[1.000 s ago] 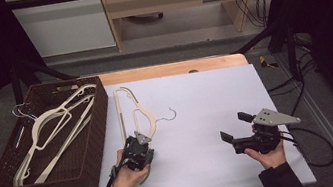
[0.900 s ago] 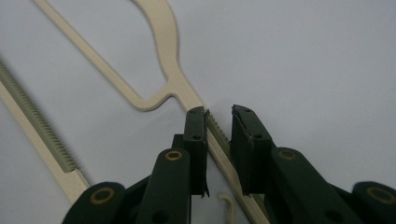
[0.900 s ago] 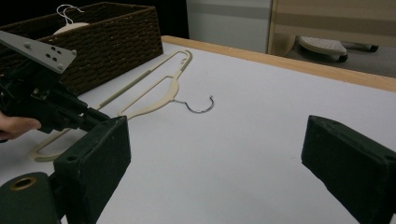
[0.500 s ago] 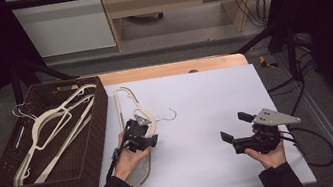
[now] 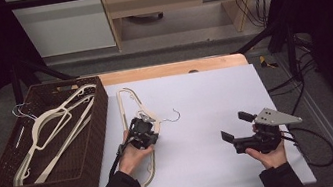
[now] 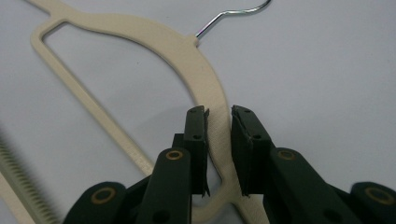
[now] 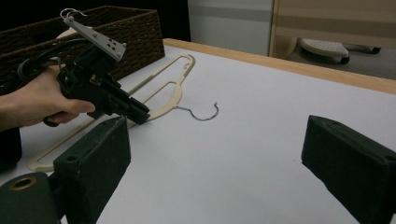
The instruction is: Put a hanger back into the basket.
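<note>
A cream plastic hanger (image 5: 126, 96) with a wire hook (image 5: 174, 116) lies flat on the white table sheet (image 5: 205, 97), just right of the basket. My left gripper (image 5: 144, 125) sits over its curved shoulder. In the left gripper view the hanger (image 6: 154, 42) runs between the two jaws, and the left gripper (image 6: 218, 116) is closed against both of its edges. The right gripper view shows that left gripper (image 7: 140, 114) with its tips down on the hanger (image 7: 175, 95). My right gripper (image 5: 236, 126) is held low at the front right, open wide, with nothing between its jaws (image 7: 215, 154).
A dark woven basket (image 5: 87, 164) stands at the left of the table and holds several more cream hangers (image 5: 50, 124). A wooden table edge (image 5: 175, 68) runs along the back. Cables (image 5: 314, 146) trail off the right side.
My left gripper has moved forward from the front edge onto the hanger's shoulder and closed around it. The right gripper has stayed in place, open.
</note>
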`<state>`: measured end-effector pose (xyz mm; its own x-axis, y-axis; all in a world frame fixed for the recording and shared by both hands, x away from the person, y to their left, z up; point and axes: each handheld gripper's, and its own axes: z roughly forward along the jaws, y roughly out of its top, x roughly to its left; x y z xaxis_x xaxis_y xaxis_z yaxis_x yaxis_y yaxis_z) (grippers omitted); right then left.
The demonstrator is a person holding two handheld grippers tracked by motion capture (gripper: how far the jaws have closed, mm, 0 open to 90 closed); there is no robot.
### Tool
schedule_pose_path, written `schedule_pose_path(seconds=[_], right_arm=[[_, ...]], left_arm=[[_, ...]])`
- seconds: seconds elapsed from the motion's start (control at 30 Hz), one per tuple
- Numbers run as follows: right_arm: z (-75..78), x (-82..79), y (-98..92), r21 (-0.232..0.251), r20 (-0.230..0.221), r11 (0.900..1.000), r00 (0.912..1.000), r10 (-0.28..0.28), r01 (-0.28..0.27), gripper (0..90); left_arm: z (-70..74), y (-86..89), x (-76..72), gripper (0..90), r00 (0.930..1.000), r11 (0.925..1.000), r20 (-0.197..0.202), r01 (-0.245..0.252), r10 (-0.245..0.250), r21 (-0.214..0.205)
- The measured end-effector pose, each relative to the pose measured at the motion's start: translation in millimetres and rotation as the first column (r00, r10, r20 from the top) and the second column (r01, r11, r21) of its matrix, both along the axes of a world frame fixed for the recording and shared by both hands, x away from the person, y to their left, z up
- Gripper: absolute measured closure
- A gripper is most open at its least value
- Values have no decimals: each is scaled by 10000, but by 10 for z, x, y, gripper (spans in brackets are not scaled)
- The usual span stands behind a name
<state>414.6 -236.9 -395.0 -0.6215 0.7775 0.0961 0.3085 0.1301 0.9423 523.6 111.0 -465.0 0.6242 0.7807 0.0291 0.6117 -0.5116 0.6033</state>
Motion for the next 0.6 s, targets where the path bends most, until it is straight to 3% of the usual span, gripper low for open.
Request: schedule_pose_path(seconds=[0.1,0.13,0.2,0.27,0.33,0.4,0.5,0.6], right_arm=[[-4,0,11,8,-80,10000,10000,-5,5,81],[-7,3,12,-15,-47,10000,10000,12,-12,81],[-14,9,18,-58,-17,10000,10000,17,-17,82],[-20,11,28,-80,-47,10000,10000,31,-32,82],[-28,15,42,-94,-100,9999,9999,61,-62,83],[-40,23,58,-125,-158,9999,9998,117,-119,87],[-73,52,98,-273,-213,9994,9995,215,-220,100],[-113,103,169,-367,-309,9983,9986,437,-449,127]], left_arm=[[-12,16,-28,768,9991,9990,126,414,-412,-157],[-19,16,-45,767,9976,9966,36,699,-698,-442],[-37,-27,-100,767,9933,9917,177,1150,-1142,-579],[-31,-88,-162,768,9855,9839,79,1694,-1692,-571],[-33,-179,-255,768,9734,9715,52,2289,-2291,-614],[-36,-262,-343,769,9649,9641,248,2621,-2613,-417],[-32,-306,-393,769,9604,9604,335,2775,-2767,-233],[-6,-278,-389,763,9628,9625,248,2696,-2689,-299]])
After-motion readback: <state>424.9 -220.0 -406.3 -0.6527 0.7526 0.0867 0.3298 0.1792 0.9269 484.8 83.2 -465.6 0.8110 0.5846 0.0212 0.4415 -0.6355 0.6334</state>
